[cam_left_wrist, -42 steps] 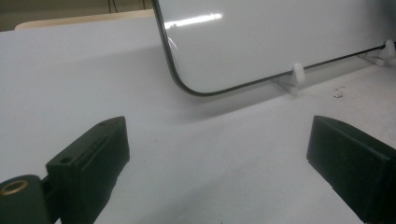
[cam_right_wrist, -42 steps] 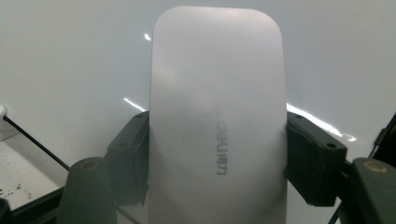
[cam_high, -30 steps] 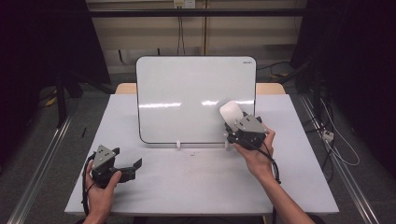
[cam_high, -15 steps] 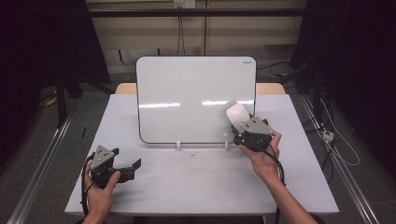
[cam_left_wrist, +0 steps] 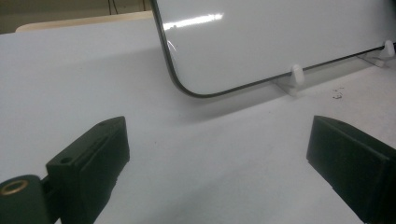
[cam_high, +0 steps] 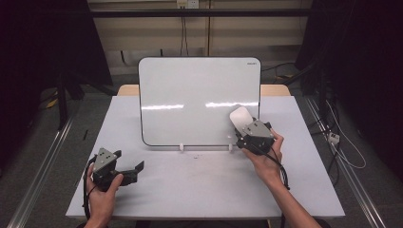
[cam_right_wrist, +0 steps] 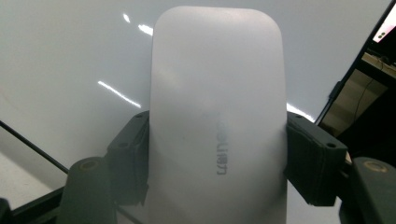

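Right gripper view: jaws clamp white eraser [cam_right_wrist: 217, 116]; whiteboard [cam_right_wrist: 70, 56] behind.

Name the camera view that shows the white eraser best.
The right gripper view: the white rounded plastic eraser is close up there, clamped between the right tool's black jaws, with faint grey lettering. The high view shows it small, against the upright whiteboard's lower right part. The left gripper view looks at the whiteboard's other lower corner.
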Action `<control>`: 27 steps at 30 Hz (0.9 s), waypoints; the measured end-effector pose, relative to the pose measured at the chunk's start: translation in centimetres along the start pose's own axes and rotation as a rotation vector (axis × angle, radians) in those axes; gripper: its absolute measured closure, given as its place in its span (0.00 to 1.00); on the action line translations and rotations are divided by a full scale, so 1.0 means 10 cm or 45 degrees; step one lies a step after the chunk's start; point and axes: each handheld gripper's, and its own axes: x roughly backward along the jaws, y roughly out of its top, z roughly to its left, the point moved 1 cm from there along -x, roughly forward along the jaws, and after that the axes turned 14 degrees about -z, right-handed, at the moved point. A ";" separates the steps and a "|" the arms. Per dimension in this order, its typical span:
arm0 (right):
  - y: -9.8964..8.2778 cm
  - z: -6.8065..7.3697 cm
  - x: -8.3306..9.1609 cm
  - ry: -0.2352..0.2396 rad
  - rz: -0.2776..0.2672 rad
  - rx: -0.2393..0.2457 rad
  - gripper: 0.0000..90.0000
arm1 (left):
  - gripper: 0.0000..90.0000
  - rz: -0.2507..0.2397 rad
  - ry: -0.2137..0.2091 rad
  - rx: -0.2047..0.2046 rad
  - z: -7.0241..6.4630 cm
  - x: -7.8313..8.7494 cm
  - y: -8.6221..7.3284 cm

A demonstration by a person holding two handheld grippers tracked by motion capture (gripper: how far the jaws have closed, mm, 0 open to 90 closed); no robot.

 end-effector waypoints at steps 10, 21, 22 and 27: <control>-0.06 0.04 -0.09 -0.007 0.037 0.019 0.35 | 0.07 -0.014 -0.003 -0.004 -0.02 -0.01 0.02; -0.08 0.08 -0.13 -0.018 0.070 0.061 0.35 | 0.07 -0.011 -0.003 -0.004 -0.01 0.00 0.02; -0.09 0.08 -0.13 -0.014 0.075 0.048 0.35 | 0.07 -0.003 -0.005 -0.009 -0.01 0.00 0.01; -0.09 0.07 -0.12 0.000 0.068 0.018 0.34 | 0.07 -0.006 0.003 -0.002 -0.01 -0.01 0.02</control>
